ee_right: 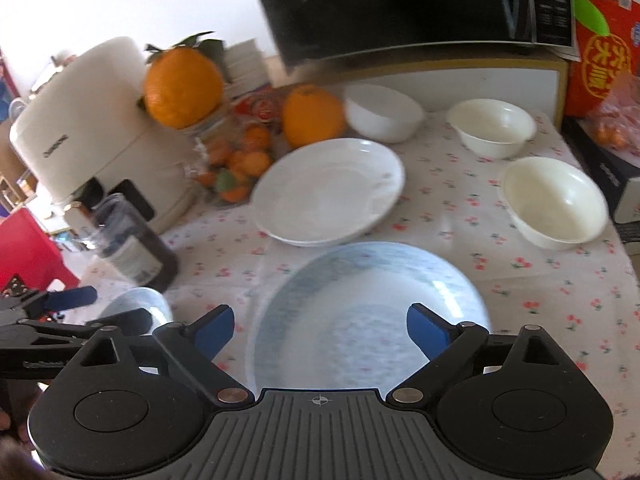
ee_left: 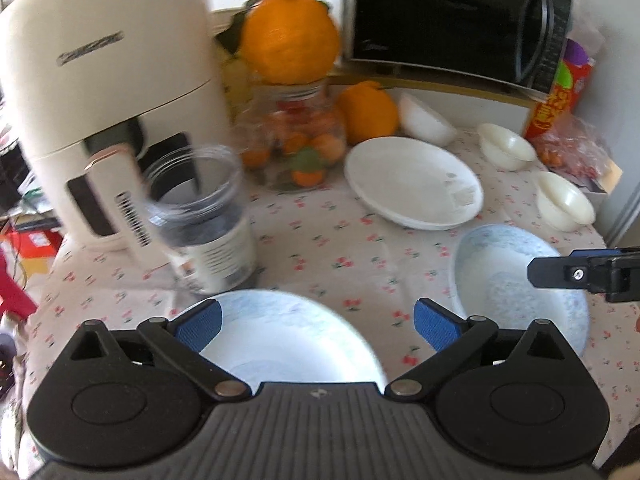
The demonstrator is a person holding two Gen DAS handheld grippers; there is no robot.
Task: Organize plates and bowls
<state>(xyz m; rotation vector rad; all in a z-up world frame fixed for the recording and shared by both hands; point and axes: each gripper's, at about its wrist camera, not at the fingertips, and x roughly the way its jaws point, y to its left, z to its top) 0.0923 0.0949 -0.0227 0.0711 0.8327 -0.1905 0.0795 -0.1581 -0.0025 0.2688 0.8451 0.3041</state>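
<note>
In the left wrist view my left gripper [ee_left: 316,326] is open above a blue-patterned plate [ee_left: 288,344] on the flowered tablecloth, its pads clear of the rim. To the right lies a second blue-patterned plate [ee_left: 508,280], with one of my right gripper's fingers [ee_left: 560,274] over it. In the right wrist view my right gripper [ee_right: 320,332] stands open over that plate [ee_right: 368,304], holding nothing. Behind it sit stacked white plates [ee_right: 328,192] and three white bowls [ee_right: 384,112], [ee_right: 492,126], [ee_right: 556,200]. My left gripper [ee_right: 104,308] shows at the left edge.
A cream air fryer [ee_left: 100,100] and a clear jar [ee_left: 208,232] stand at the left. A glass jar of small oranges [ee_left: 296,144] and large oranges [ee_left: 368,112] sit at the back, under a black microwave [ee_left: 452,16]. A red box [ee_left: 560,96] fills the right corner.
</note>
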